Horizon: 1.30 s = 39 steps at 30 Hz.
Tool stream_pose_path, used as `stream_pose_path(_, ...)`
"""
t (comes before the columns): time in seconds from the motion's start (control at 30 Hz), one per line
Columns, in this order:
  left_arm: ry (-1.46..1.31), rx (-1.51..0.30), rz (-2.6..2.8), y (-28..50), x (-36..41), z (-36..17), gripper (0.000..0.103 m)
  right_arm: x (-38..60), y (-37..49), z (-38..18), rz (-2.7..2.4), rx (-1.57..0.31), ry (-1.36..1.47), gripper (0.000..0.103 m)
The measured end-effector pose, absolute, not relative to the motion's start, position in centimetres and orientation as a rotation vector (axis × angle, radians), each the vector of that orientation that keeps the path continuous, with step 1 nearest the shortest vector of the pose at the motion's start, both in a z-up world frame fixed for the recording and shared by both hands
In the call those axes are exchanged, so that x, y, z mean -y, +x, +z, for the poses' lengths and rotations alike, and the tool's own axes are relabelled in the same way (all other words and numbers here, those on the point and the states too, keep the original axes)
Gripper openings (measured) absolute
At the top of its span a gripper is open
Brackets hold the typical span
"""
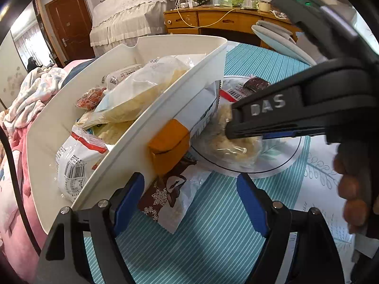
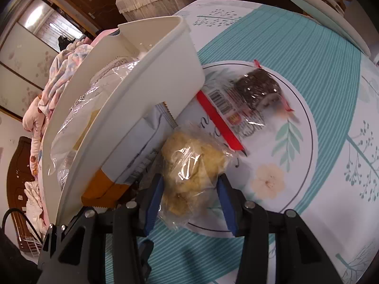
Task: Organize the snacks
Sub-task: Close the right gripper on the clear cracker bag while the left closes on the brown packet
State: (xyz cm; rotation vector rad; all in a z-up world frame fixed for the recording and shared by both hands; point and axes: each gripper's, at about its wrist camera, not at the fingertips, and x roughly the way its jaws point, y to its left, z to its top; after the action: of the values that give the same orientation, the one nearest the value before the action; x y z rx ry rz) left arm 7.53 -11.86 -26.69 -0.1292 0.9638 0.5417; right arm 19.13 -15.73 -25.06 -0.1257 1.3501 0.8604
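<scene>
Under the white bin [image 1: 132,156], most of an orange-and-white snack packet [image 1: 189,116] hidden; print too small to read. Brown snowflake packet [image 1: 165,196] partly tucked beneath the same bin wall. Lower packets inside the bin buried under a clear bag of pale chips [image 1: 142,94]. Barcode label [image 2: 221,101] on the dark cake's wrapper [image 2: 258,90] unreadable. Fingers [image 1: 353,194] at the right edge blurred, cut off by the lens rim.

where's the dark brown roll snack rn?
Right wrist view, upper right: the dark roll snack lies in clear wrap on the tablecloth's white circle, right of the white bin, beyond the yellow snack bag.
</scene>
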Motion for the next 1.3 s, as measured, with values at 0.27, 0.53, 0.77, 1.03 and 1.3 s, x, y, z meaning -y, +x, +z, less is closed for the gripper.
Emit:
stream_pose_path(0.27,-0.099,-1.011,0.565,8.6,12.2,-27.8,0.08,20.7,19.4,-25.0,0.763,-1.392,-0.046,0.045)
stream_pose_path(0.53,-0.175,-1.098,0.573,9.7,10.8,-29.0,0.07,24.5,18.3,-24.9,0.695,-1.421,0.001,0.044)
stream_pose_path(0.77,-0.154,-1.09,0.575,10.0,10.7,-29.1,0.061,26.6,18.2,-24.7,0.66,-1.42,0.024,0.042)
stream_pose_path(1.03,-0.15,-1.073,0.588,10.0,9.7,-28.9,0.04,27.0,18.0,-24.4,0.659,-1.417,0.024,0.041)
stream_pose_path(1.3,-0.13,-1.095,0.548,9.3,10.5,-28.7,0.036,27.1,17.9,-24.1,0.658,-1.42,0.027,0.041)
